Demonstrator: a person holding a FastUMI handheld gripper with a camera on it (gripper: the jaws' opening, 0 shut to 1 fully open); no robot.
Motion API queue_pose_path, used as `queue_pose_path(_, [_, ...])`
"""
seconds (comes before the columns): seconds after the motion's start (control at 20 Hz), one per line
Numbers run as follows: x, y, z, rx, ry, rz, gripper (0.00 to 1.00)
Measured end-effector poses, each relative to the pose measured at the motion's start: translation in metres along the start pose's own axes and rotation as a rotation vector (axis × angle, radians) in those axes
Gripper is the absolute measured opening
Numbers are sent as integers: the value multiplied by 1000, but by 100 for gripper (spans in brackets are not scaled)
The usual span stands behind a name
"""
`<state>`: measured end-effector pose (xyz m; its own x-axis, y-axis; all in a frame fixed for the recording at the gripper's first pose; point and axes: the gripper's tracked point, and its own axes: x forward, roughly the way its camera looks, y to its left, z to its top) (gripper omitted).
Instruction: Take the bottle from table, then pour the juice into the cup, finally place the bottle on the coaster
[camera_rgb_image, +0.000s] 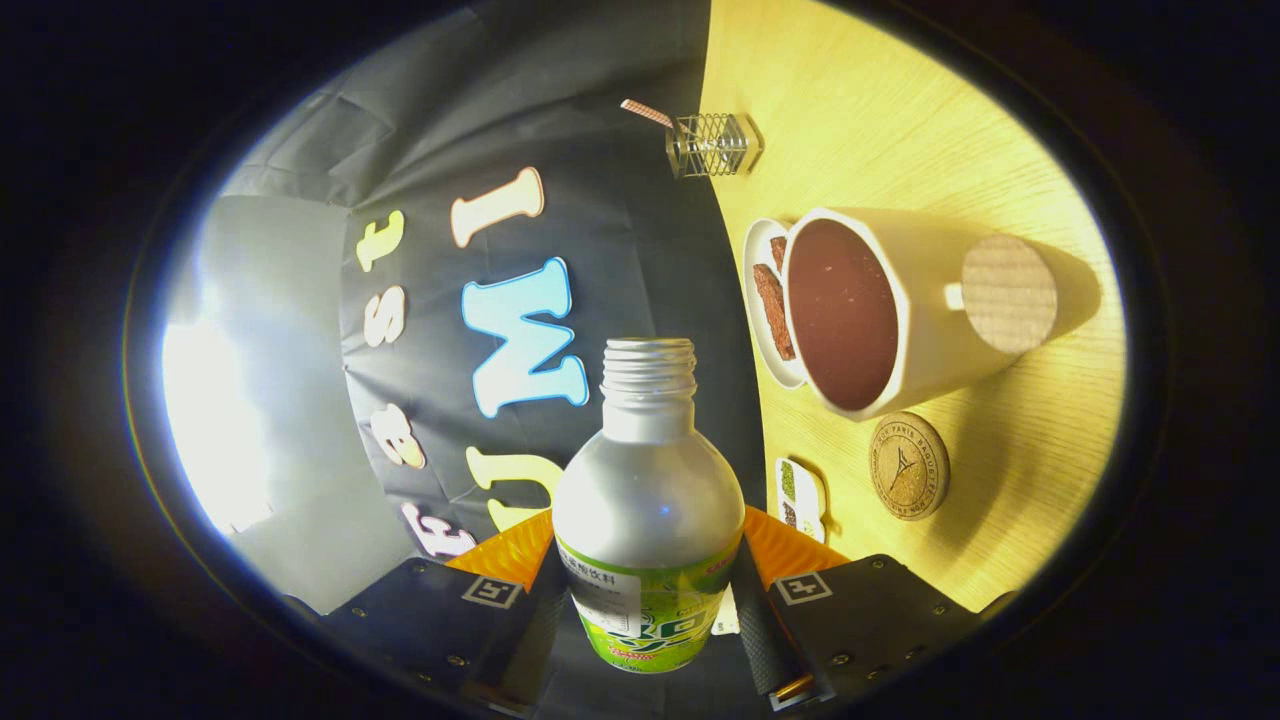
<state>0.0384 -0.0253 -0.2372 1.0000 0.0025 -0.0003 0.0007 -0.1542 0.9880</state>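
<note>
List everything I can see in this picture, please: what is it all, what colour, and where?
bottle: one, silver with a green label, cap off, clamped between the fingers.
cup: one, white, brown inside, on the table beyond the bottle.
coaster: one, cork brown, beside the cup.
plate: one, white, brown snack pieces on it, behind the cup.
glass holder: one, clear, with a straw, at the far table edge.
table: one, pale wood.
gripper: one, fingers pressing both sides of the bottle.

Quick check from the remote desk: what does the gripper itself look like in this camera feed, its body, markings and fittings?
The gripper has two broad, flat black finger housings with small screws along their tops. Each carries a square white tag printed with a black pattern near its inner edge. Ribbed strips line the inner faces, and translucent orange pieces sit ahead of the housings.
</note>
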Motion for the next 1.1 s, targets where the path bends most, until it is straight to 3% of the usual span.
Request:
queue_pose_path(0.3, [-2,12,-18,-189,29,9,76])
queue_pose_path(0.8, [-1,37,-9,-796,-18,-60,77])
queue_pose_path(1.1, [6,48,-10,-1007,-28,-90,77])
